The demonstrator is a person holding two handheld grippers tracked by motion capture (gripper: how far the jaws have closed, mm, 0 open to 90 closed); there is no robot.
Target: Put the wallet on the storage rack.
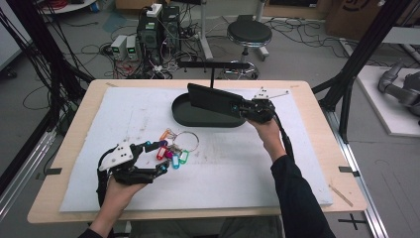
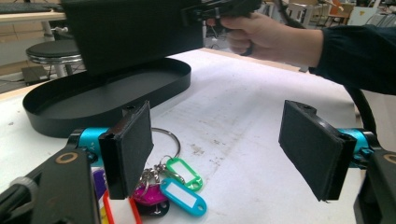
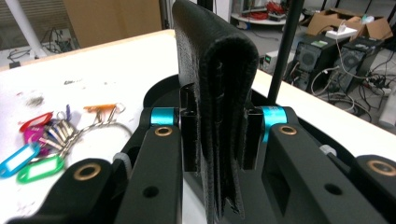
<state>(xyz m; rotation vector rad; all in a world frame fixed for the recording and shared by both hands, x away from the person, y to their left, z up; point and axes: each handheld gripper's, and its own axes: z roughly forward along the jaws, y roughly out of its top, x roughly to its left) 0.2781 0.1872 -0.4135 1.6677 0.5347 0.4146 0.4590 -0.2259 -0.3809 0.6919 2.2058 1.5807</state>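
The worktop (image 1: 326, 144) is a light wooden board. A white mat (image 1: 233, 171), marked with grey smudges, covers most of it and leaves the wood bare along all four edges. A black T-shaped stand (image 1: 213, 65) rises at the middle of the far edge. Black tape tabs sit on the left edge (image 1: 52, 171) and the right edge (image 1: 348, 169). On the floor beyond the far edge stand a round black stool (image 1: 249, 33) and computer towers (image 1: 158, 27) among loose cables (image 1: 94, 49). A grey robot arm (image 1: 401, 89) lies off the right side.
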